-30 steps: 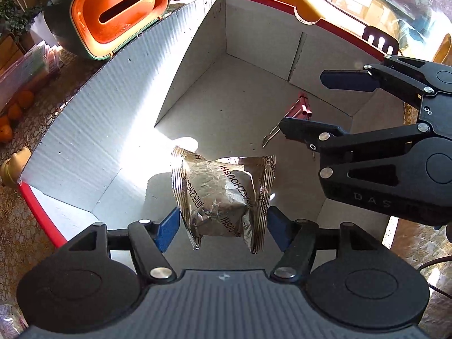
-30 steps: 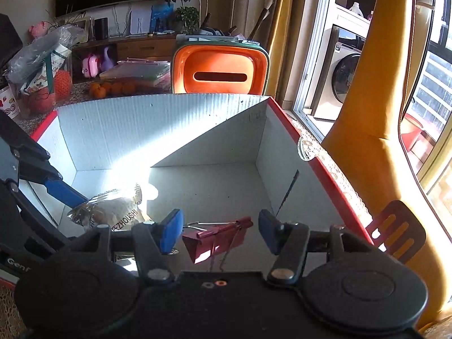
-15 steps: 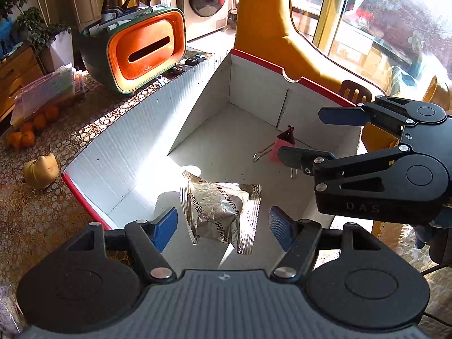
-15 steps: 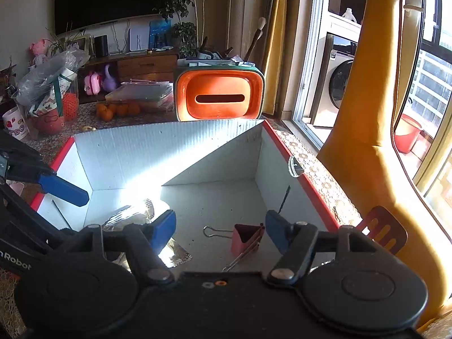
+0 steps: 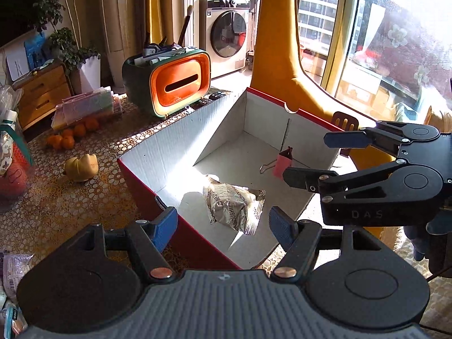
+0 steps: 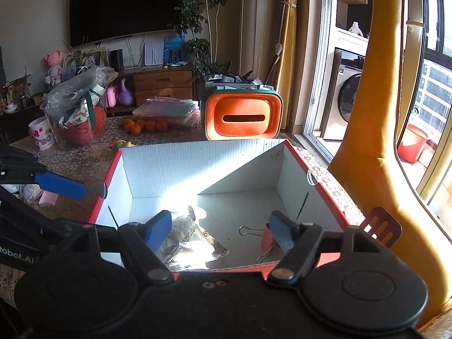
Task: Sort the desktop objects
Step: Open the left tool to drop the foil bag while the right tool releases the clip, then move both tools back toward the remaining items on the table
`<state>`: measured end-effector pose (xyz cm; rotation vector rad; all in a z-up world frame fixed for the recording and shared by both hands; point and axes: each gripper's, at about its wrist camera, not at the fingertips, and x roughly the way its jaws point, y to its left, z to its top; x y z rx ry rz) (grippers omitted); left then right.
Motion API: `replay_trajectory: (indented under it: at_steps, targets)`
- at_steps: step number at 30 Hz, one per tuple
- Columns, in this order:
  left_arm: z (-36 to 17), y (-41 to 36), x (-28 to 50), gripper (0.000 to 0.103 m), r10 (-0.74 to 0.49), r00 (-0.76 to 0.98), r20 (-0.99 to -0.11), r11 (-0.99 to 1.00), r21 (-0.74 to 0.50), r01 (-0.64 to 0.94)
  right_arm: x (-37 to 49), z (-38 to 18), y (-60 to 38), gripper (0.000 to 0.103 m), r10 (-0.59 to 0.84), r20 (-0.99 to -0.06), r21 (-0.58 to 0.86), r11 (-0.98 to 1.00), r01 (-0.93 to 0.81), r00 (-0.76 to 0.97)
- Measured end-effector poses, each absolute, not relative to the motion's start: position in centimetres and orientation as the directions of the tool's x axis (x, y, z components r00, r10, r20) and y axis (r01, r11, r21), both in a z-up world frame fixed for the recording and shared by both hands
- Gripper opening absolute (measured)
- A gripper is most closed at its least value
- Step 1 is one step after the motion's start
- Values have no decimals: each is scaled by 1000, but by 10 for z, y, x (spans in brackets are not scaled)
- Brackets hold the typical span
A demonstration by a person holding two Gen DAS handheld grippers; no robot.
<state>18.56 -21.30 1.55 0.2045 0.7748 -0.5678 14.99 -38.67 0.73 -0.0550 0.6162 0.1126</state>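
Observation:
A red-edged white cardboard box [image 5: 169, 152] stands on the table. A silver foil snack packet [image 5: 233, 207] lies on its floor, and a pink binder clip [image 5: 282, 162] lies near the far wall. Both also show in the right wrist view: the packet [image 6: 189, 243] and the clip [image 6: 265, 237]. My left gripper [image 5: 223, 224] is open and empty above the box's near edge. My right gripper [image 6: 220, 227] is open and empty above the box; it also shows in the left wrist view [image 5: 325, 158] at the right.
An orange and green tissue box [image 5: 169, 84] with pens on top stands behind the cardboard box. Oranges [image 5: 70, 137], a yellow toy [image 5: 82, 166], a flat plastic case [image 5: 87, 108] and bagged items [image 6: 76, 107] lie on the patterned table. A yellow chair [image 6: 381, 169] stands at the right.
Both grippers have risen and pulled back out of the box, empty and open. The foil packet and the binder clip stay on the box floor.

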Motion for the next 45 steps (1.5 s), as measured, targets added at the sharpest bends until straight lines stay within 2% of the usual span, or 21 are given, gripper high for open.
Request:
replay_trajectory:
  at_steps: [11, 14, 21, 25, 38, 40, 42, 45]
  targets:
    - [30, -154, 141, 71, -388, 659, -644, 873, -29, 486, 120, 19, -344, 79, 160, -553, 16, 983, -182, 818]
    - [31, -135, 128, 75, -360, 693, -625, 892, -13, 451, 114, 21, -330, 84, 183, -548, 23, 979, -204, 816]
    - [27, -88, 102, 76, -300, 739, -604, 931, -17, 364, 104, 22, -291, 85, 222, -533, 14, 967, -254, 816]
    - [24, -65, 87, 82, -263, 767, -586, 948, -9, 318, 102, 21, -271, 90, 242, -528, 17, 961, -274, 814]
    - [-7, -9, 68, 86, -195, 771, -606, 978, -55, 204, 109, 0, -221, 91, 268, -565, 34, 953, -302, 781]
    - [-13, -1, 68, 97, -176, 774, -608, 982, -58, 178, 112, -3, -214, 91, 270, -570, 29, 950, -309, 776]
    - [-18, 6, 68, 103, -153, 784, -602, 987, -55, 150, 116, -6, -208, 91, 270, -575, 25, 949, -313, 772]
    - [-27, 15, 71, 103, -132, 787, -603, 991, -50, 128, 123, -11, -198, 91, 272, -582, 25, 948, -317, 767]
